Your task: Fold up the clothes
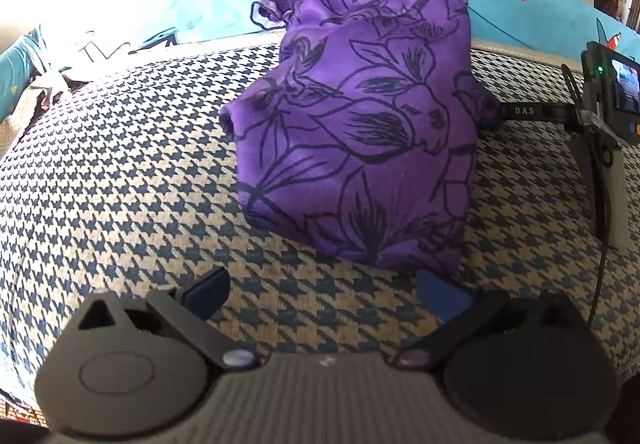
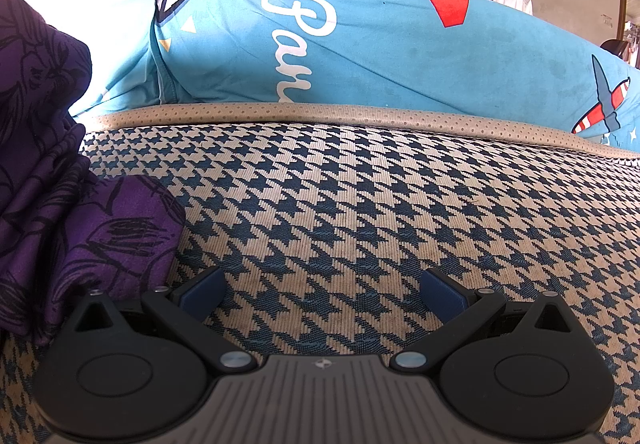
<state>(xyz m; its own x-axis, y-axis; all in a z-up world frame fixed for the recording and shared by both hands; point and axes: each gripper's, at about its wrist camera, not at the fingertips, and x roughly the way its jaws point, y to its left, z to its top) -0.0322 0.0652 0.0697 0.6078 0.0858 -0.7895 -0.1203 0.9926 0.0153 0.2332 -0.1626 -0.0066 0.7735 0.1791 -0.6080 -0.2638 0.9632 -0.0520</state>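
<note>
Garment (image 1: 360,116) lies bunched on the houndstooth cover (image 1: 120,184), just ahead of the left gripper (image 1: 324,292), whose fingers are spread, empty. Right gripper (image 2: 322,294), likewise spread and empty, has it at its left.

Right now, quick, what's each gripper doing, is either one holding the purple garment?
Left gripper: open, holding nothing; the purple garment lies just ahead of it.
Right gripper: open, holding nothing, over the houndstooth cover.

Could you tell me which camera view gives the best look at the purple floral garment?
The left wrist view: the purple floral garment lies bundled mid-frame on the houndstooth cover, nearly whole. The right wrist view catches only its edge at far left.
</note>
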